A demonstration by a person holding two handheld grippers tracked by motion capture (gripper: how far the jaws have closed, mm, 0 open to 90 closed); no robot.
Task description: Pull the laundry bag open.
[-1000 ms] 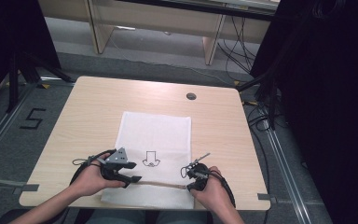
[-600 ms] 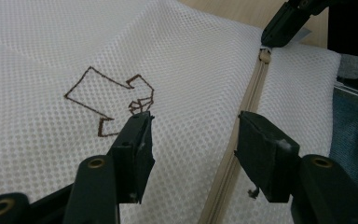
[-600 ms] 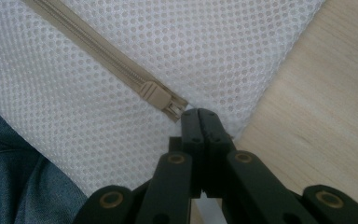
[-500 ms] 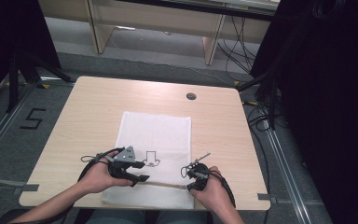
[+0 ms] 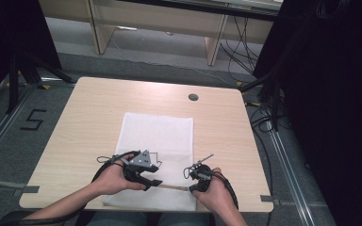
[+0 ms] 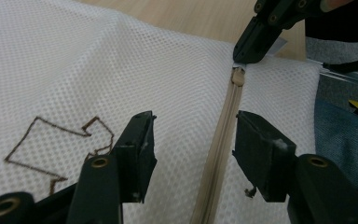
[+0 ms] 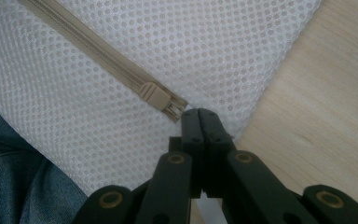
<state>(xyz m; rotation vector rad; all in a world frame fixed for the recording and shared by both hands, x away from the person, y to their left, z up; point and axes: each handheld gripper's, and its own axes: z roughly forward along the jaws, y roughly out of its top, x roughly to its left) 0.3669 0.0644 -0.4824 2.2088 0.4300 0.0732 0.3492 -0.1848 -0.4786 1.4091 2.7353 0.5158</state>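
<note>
My right tongs (image 7: 199,114) are closed tight on the pull tab beside the zipper slider (image 7: 161,99) of the white mesh bag (image 5: 158,136). My left tongs (image 6: 193,140) stand wide (they have just been closing slightly), the zipper (image 6: 223,135) lying between them, untouched, on the tabletop (image 5: 94,108).

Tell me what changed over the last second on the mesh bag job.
The left gripper slid right along the mesh bag's near edge toward the right gripper, its fingers just closing somewhat, straddling the zipper without pressing it. The right gripper stayed shut on the zipper pull's tab; the bag lies unmoved.
</note>
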